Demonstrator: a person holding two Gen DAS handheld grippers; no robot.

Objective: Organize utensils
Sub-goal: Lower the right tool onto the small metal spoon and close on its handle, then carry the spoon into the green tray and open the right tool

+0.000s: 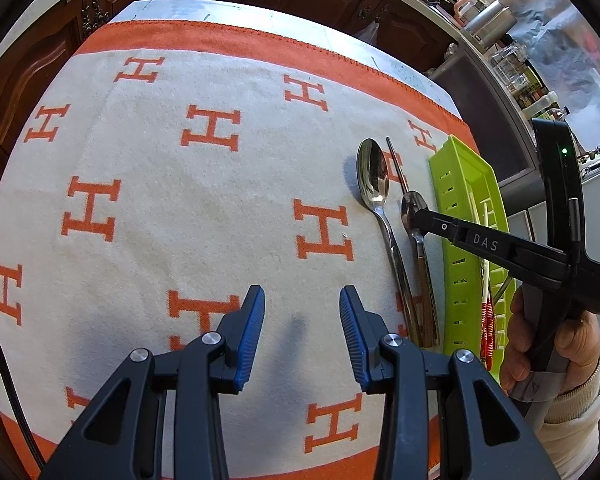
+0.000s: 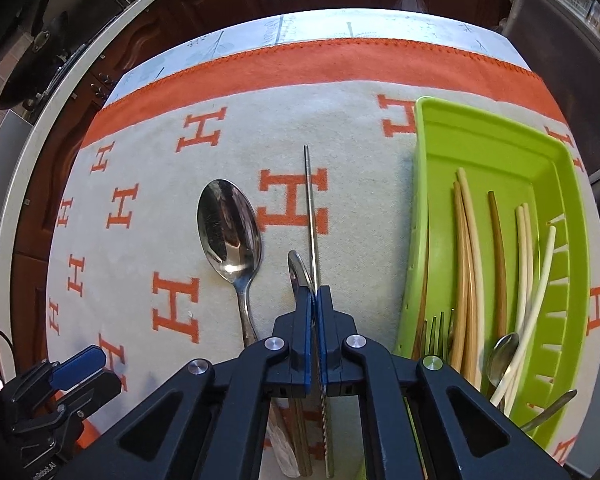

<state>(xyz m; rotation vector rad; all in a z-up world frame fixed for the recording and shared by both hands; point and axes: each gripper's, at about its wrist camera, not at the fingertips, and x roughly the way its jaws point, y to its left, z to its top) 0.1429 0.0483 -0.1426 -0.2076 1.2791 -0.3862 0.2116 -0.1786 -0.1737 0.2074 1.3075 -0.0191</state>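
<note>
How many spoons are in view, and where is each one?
3, maybe 4. A large spoon lies on the blanket; a smaller spoon sits at the right tongs; another spoon is in the green tray. A handle there may be a fourth.

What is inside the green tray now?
The green tray holds pale and brown chopsticks, a fork and a small spoon. The right gripper covers its near end.

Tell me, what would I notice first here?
Probably the blanket with orange H letters covering the table. On it lies a shiny spoon, and to its right a bright green tray holds chopsticks. The right hand-held gripper is shut on a thin metal chopstick.
</note>
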